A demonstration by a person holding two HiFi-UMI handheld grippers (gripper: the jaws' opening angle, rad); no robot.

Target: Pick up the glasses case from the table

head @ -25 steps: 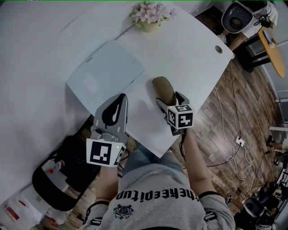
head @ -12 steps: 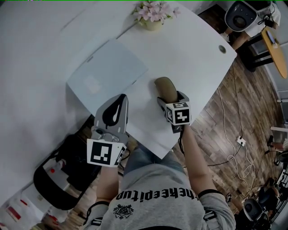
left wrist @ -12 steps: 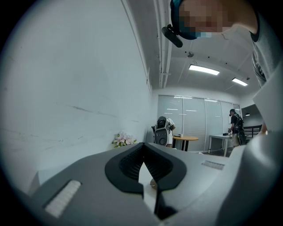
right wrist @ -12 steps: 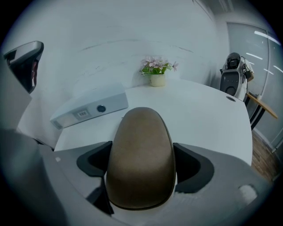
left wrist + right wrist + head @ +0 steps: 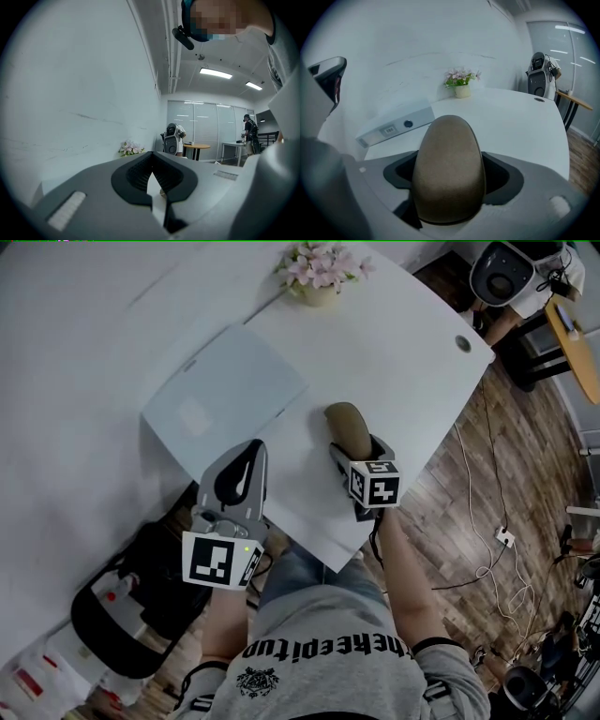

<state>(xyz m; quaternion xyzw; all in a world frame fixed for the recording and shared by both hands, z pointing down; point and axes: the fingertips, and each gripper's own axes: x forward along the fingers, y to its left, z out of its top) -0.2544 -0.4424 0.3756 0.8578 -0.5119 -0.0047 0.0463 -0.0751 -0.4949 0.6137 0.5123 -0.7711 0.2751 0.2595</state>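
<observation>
A brown oval glasses case (image 5: 345, 423) lies on the white table (image 5: 403, 352) near its front edge. My right gripper (image 5: 356, 448) points down at it, and its jaws are closing with the case's near end between them. In the right gripper view the case (image 5: 447, 168) fills the space between the dark pads (image 5: 504, 176), with thin gaps still showing at its sides. My left gripper (image 5: 246, 448) hovers level over the table's front edge, left of the case, shut and empty. In its own view the left gripper (image 5: 152, 171) shows only a thin slit between the jaws.
A closed silver laptop (image 5: 225, 395) lies left of the case. A pot of pink flowers (image 5: 319, 273) stands at the table's far edge. A black bag (image 5: 122, 615) sits on the floor below left. Cables (image 5: 478, 549) run over the wooden floor to the right.
The right gripper has shifted only slightly around the case's near end. The left gripper and the case have stayed where they were.
</observation>
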